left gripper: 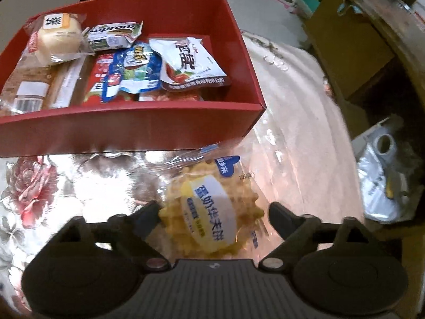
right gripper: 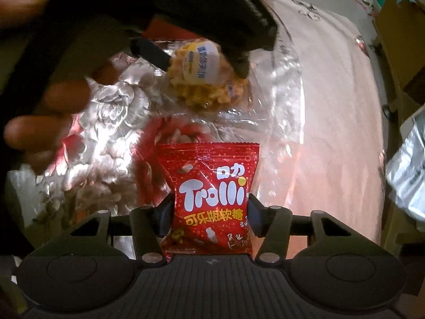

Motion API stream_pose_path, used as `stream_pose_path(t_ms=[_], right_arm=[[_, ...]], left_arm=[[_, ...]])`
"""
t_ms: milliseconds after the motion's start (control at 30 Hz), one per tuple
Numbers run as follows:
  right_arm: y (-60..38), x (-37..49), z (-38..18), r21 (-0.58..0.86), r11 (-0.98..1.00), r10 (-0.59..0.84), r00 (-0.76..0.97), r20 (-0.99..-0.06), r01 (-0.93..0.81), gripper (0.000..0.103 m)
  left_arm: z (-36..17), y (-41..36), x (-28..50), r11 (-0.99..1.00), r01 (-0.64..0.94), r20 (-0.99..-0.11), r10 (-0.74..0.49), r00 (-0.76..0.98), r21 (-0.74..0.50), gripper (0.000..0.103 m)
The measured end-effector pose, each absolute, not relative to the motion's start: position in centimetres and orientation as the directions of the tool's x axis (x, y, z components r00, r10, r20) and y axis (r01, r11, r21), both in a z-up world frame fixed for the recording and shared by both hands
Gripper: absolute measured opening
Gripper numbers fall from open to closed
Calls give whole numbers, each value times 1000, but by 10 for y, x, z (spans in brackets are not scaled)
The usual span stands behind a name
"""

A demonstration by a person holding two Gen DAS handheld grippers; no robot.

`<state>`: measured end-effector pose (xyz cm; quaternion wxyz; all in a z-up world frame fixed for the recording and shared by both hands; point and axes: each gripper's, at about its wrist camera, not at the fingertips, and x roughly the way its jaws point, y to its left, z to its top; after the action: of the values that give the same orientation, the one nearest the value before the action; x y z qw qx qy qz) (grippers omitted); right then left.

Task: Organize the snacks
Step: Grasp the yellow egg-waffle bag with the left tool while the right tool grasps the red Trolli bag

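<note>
R claw clamped on red Trolli gummy packet, long axis fwd along fingers. L claw wide, straddling clear-wrapped yellow waffle on floral worktop. Red cardboard box just beyond waffle; L nearer.

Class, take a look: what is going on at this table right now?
A person is sorting snacks with a pair of tongs in each hand. The right tongs are shut on a red candy packet. The left tongs stand open around a wrapped waffle lying on the flowered tablecloth, not gripping it. Behind it, a red box already holds several snack packets.
</note>
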<state>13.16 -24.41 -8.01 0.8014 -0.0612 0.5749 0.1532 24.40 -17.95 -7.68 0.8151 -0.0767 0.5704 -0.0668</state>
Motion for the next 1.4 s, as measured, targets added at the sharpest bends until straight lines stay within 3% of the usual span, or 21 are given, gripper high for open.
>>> stream_pose_path(t_ms=[167,300,633,833,900,1067,1400], right_arm=[[-255,129,-79,110,948,199,285,-937,-299,63],[-265,131,-78,134,953,214,287,-934,-273,63],[-252,139,-77,116,951,200,285,-937,-288,63],[-226,141,-83,57,943,155,281,-947,-329,81],[-220,142,-88,71,939,166,263,-950,-338,103],[-197,131,-101,-38,920,85,291,-953,-391,103],[-203,125,-98,-12,941,109,336,-936,-337,103]], left_arm=[[-83,-196,239,991,52,-914,-133,384,-122,94],[-79,-187,233,989,111,-912,-132,387,-97,80],[-73,-101,174,990,134,-951,-91,295,-53,79],[-78,-66,136,991,122,-944,-94,315,-58,83],[-82,-60,128,991,125,-933,-88,350,-46,96],[-86,-60,120,988,152,-906,-100,412,-40,100],[-89,-62,113,982,186,-875,-105,472,-18,100]])
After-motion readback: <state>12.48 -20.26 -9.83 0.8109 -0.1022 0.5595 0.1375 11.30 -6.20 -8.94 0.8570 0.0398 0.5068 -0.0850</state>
